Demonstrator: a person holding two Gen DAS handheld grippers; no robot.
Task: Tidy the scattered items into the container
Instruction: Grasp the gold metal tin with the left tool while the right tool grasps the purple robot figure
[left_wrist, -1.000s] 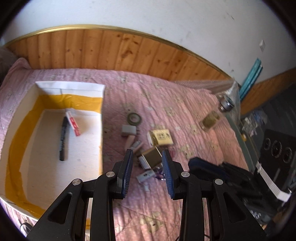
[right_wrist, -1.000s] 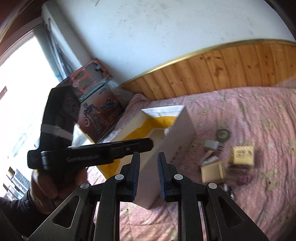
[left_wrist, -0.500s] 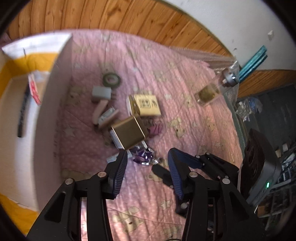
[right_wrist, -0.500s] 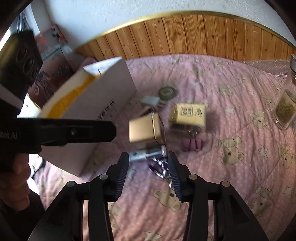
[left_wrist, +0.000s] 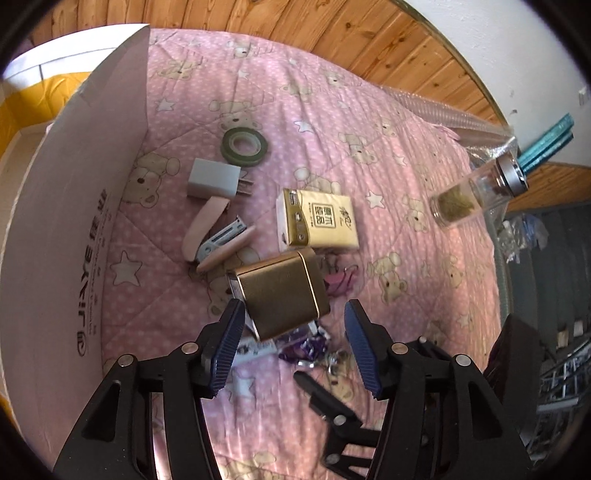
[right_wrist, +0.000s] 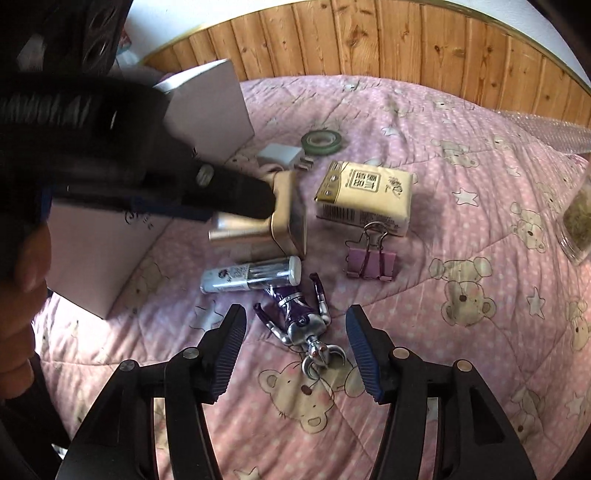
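Note:
The white cardboard box (left_wrist: 74, 221) stands at the left on the pink quilt. Loose items lie beside it. My left gripper (left_wrist: 293, 332) hangs over a gold tin (left_wrist: 282, 295). Its jaws are opening, the tin's near end sits between the tips, and the pads do not touch it. My right gripper (right_wrist: 295, 325) is low over a purple and silver toy figure (right_wrist: 299, 317). Its jaws are opening too, with the figure between them, untouched. A white tube (right_wrist: 251, 278) lies just beyond the figure.
Around the tin lie a tissue pack (left_wrist: 317, 221), a green tape roll (left_wrist: 245, 146), a white charger plug (left_wrist: 214, 179), a pink stapler (left_wrist: 218, 236) and a pink binder clip (right_wrist: 371, 258). A glass bottle (left_wrist: 476, 192) lies at the quilt's right edge. A wooden panel wall runs behind.
Both grippers have come down close to the pile and their jaws have spread wide. The box has slid to the left edge of both views.

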